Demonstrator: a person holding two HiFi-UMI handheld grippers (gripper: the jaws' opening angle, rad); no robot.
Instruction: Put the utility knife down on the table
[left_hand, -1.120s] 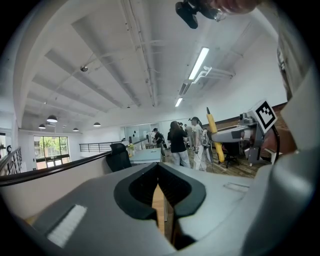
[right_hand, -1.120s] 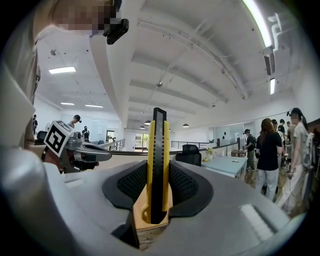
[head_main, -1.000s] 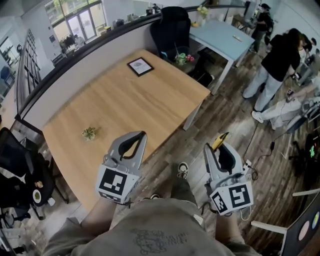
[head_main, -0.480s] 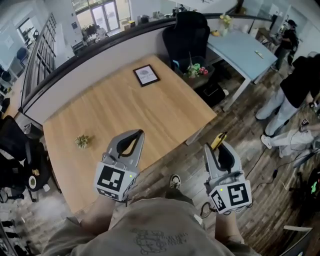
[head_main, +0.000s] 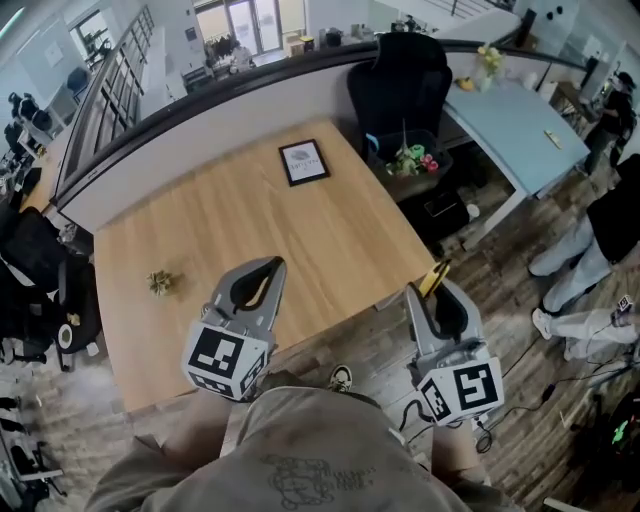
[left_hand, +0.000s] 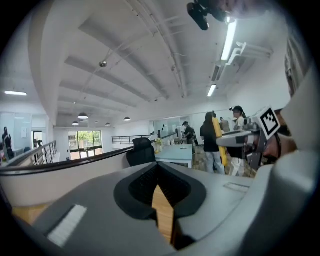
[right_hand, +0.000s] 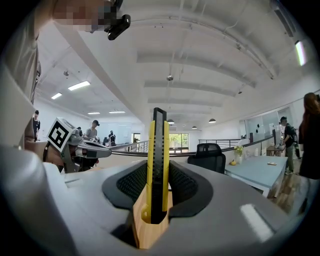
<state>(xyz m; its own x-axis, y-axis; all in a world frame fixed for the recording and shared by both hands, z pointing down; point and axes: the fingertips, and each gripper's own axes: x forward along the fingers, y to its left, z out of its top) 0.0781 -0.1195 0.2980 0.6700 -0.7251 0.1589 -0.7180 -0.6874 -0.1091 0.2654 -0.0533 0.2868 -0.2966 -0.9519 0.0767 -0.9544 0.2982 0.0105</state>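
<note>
A yellow and black utility knife (right_hand: 157, 165) stands upright between the jaws of my right gripper (right_hand: 158, 192), which is shut on it. In the head view the utility knife (head_main: 434, 278) sticks out past the right gripper (head_main: 432, 296), just off the right front corner of the wooden table (head_main: 240, 230). My left gripper (head_main: 260, 282) hovers over the table's front edge. In the left gripper view the left gripper (left_hand: 162, 200) has its jaws together with nothing between them.
On the table lie a framed picture (head_main: 304, 162) at the far side and a small plant sprig (head_main: 160, 282) at the left. A black office chair (head_main: 405, 85) and a light blue table (head_main: 515, 120) stand beyond. A person's legs (head_main: 585, 265) are at the right.
The view has shifted so the table lies more squarely ahead. Both grippers keep their places in front of me, the knife still held in the right one.
</note>
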